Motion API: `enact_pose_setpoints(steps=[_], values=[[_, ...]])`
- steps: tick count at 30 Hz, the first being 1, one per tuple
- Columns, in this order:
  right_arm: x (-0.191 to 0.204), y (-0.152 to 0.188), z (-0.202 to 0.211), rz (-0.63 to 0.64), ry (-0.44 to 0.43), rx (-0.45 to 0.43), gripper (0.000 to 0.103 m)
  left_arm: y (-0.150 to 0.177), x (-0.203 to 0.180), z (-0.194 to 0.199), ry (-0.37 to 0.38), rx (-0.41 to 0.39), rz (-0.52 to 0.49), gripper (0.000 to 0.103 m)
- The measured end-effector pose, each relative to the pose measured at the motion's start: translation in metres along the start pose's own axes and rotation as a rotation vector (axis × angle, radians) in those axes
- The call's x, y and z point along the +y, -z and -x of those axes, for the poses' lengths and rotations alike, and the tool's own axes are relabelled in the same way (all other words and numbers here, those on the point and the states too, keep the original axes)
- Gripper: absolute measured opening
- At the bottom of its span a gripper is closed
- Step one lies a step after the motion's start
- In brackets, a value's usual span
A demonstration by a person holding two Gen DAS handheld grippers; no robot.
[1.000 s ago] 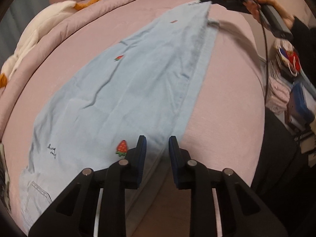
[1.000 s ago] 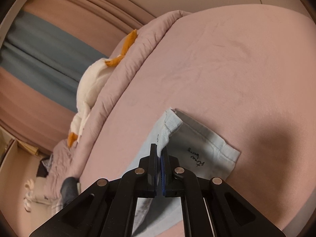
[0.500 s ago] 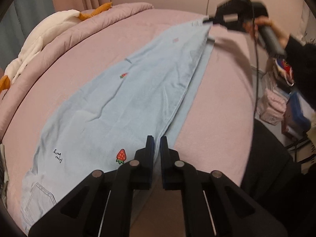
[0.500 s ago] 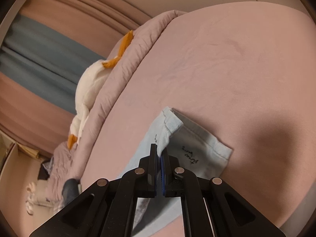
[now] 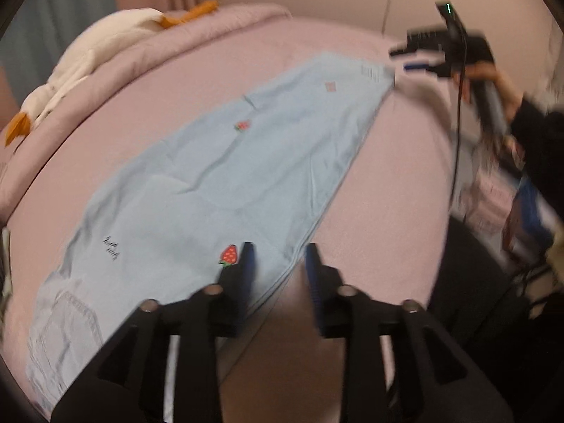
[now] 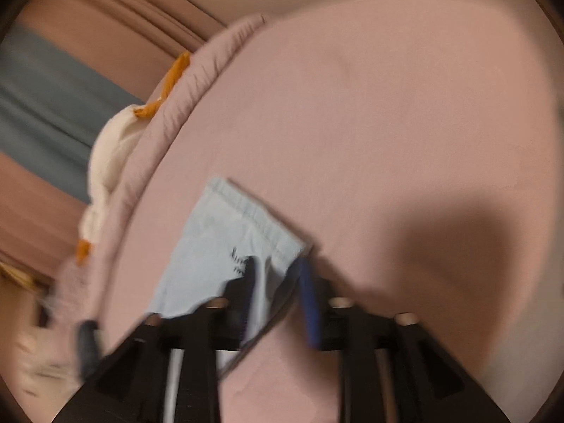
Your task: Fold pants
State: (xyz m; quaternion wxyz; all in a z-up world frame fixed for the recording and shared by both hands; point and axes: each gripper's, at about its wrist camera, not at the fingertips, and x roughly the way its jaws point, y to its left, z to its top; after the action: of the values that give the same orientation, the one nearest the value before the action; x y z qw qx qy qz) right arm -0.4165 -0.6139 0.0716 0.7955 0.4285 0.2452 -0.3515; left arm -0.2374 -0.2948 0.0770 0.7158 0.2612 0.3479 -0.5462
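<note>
Light blue pants (image 5: 246,176) with strawberry patches (image 5: 229,255) lie lengthwise on the pink bed (image 5: 387,176), one leg laid over the other. My left gripper (image 5: 278,250) hovers over their near side edge. Its jaws are opening and its pads press on no cloth. A hand (image 5: 493,77) holds my right gripper (image 5: 402,60) just off the far hem. In the right wrist view the hem (image 6: 253,215) lies flat on the sheet. The right gripper (image 6: 278,264) stands over the hem's corner, jaws opening and no longer pinching it.
A rolled pink duvet (image 5: 169,56) with a white and orange plush toy (image 5: 105,42) borders the bed's far left side. Blurred clutter (image 5: 493,194) and a person's dark clothing (image 5: 476,299) are off the bed's right edge.
The right gripper let go of the hem corner, which dropped flat. The left jaws closed, then spread again, and that gripper rose a little. Both views are now motion-blurred.
</note>
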Motion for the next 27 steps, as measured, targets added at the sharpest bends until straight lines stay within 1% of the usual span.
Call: enact_pose_setpoints(steps=[1,2,3,5,8,9,11,12,13,14,15,16,17,18,19,21,22,23,25,27], values=[[0.010,0.001,0.006,0.048,0.006,-0.023,0.044,0.001,0.006,0.007,-0.002,-0.025,0.027,0.047],[0.026,0.004,0.011,0.120,-0.008,-0.025,0.044,0.003,0.013,0.015,-0.014,-0.051,0.057,0.055],[0.038,0.010,0.011,0.178,-0.031,-0.005,0.044,0.005,0.022,0.021,-0.043,-0.075,0.090,0.057],[0.072,0.028,0.006,0.327,-0.084,0.060,0.044,0.013,0.046,0.026,-0.100,-0.079,0.179,0.056],[0.131,0.079,-0.005,0.604,-0.153,0.162,0.044,0.032,0.083,0.032,-0.189,-0.065,0.306,0.055],[0.150,0.102,-0.008,0.707,-0.178,0.183,0.044,0.041,0.097,0.035,-0.235,-0.058,0.352,0.055],[0.181,0.141,-0.018,0.874,-0.202,0.219,0.044,0.060,0.118,0.039,-0.320,-0.031,0.417,0.055],[0.190,0.153,-0.024,0.921,-0.196,0.236,0.044,0.071,0.132,0.041,-0.373,-0.008,0.460,0.055],[0.199,0.163,-0.032,0.956,-0.187,0.254,0.044,0.085,0.145,0.044,-0.408,0.020,0.511,0.055],[0.206,0.171,-0.042,0.988,-0.176,0.270,0.044,0.096,0.153,0.043,-0.426,0.045,0.548,0.055],[0.214,0.176,-0.053,1.025,-0.150,0.262,0.044,0.115,0.165,0.043,-0.453,0.083,0.609,0.052],[0.220,0.175,-0.059,1.045,-0.139,0.244,0.044,0.132,0.172,0.048,-0.408,0.072,0.662,0.039],[0.226,0.172,-0.062,1.043,-0.131,0.250,0.044,0.141,0.172,0.056,-0.376,0.031,0.687,0.036],[0.235,0.165,-0.070,1.026,-0.109,0.273,0.044,0.146,0.169,0.062,-0.363,0.007,0.692,0.036],[0.243,0.160,-0.074,1.018,-0.084,0.283,0.044,0.148,0.165,0.066,-0.365,0.003,0.684,0.036],[0.257,0.156,-0.074,1.016,-0.047,0.273,0.044,0.152,0.156,0.070,-0.366,0.010,0.665,0.037],[0.271,0.155,-0.071,1.017,-0.067,0.260,0.044,0.156,0.155,0.070,-0.361,0.011,0.664,0.037],[0.275,0.160,-0.067,1.016,-0.108,0.262,0.044,0.158,0.152,0.069,-0.351,0.013,0.666,0.037],[0.301,0.175,-0.063,1.021,-0.222,0.299,0.044,0.160,0.153,0.073,-0.345,0.011,0.665,0.037],[0.326,0.198,-0.066,1.059,-0.282,0.340,0.044,0.162,0.154,0.075,-0.338,0.013,0.678,0.037]])
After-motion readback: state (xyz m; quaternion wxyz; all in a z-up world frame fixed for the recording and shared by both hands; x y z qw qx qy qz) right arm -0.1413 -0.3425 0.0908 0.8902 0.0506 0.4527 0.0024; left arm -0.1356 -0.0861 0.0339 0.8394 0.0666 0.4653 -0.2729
